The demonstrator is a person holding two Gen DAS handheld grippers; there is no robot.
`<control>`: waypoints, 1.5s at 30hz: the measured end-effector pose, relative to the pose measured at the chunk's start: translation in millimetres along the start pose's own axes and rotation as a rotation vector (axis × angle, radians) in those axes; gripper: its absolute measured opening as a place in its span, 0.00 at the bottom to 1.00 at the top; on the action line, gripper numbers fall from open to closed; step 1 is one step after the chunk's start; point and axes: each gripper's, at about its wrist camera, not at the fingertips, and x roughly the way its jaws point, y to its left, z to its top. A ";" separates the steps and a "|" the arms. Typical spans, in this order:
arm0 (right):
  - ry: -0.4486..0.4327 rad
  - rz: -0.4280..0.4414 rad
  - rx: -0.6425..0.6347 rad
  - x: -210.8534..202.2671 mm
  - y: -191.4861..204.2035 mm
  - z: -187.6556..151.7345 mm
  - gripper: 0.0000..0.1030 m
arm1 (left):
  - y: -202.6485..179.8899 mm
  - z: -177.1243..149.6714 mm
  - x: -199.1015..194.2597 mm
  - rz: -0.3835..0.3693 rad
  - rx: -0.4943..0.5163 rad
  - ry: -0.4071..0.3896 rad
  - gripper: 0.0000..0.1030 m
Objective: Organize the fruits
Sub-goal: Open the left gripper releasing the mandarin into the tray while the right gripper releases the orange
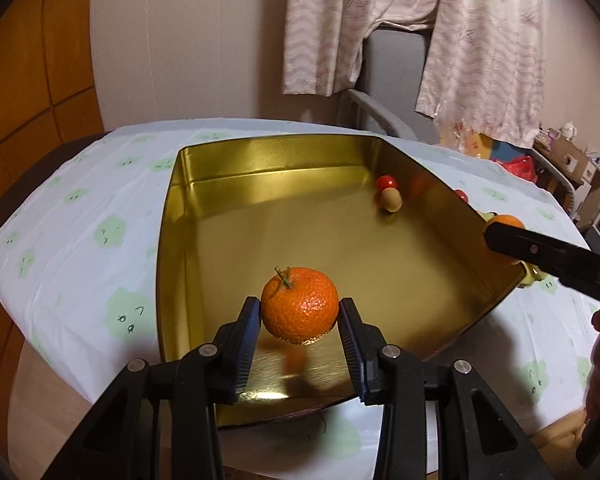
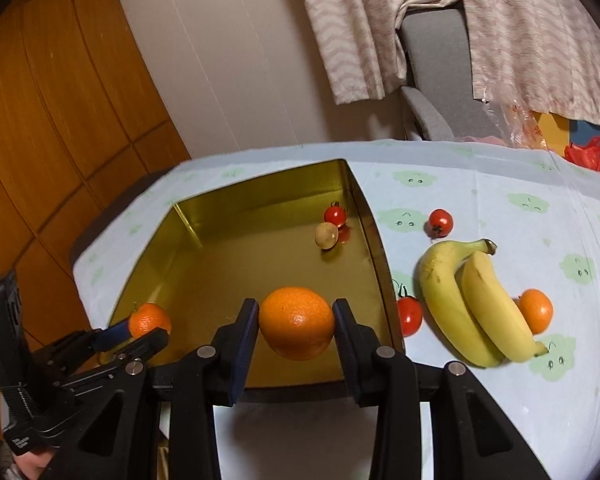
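Note:
My left gripper is shut on a stemmed mandarin, held just above the near floor of a gold tin box. My right gripper is shut on a second orange over the tin's near edge. Each gripper shows in the other's view: the right gripper at the tin's right wall, the left gripper with its mandarin at the lower left. A cherry tomato and a small brown round fruit lie in the tin's far right corner.
On the cloud-print cloth right of the tin lie two bananas, another mandarin and two cherry tomatoes. A grey chair draped with clothes stands behind the table. A wooden door is at left.

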 end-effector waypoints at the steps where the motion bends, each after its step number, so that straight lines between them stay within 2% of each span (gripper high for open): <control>1: 0.010 -0.006 -0.006 3.2 1.0 0.1 0.37 | -0.2 0.2 0.1 0.002 -0.001 0.002 0.39; 20: 0.069 -0.066 -0.032 24.5 1.2 -1.1 0.37 | 3.3 -4.7 4.5 0.034 -0.006 0.013 0.39; 33: 0.105 -0.134 -0.064 43.2 1.6 4.3 0.37 | 4.0 -4.4 0.8 0.046 0.001 -0.006 0.40; 40: 0.125 -0.164 -0.038 50.2 -7.2 3.9 0.37 | 3.8 -4.9 0.5 0.043 0.003 -0.007 0.40; 43: 0.114 -0.175 -0.046 47.3 -6.2 3.6 0.37 | 4.1 -4.2 0.8 0.046 0.005 -0.008 0.41; 45: 0.066 -0.165 -0.040 38.7 -5.3 5.2 0.38 | 3.4 -3.7 0.3 0.053 0.006 -0.012 0.46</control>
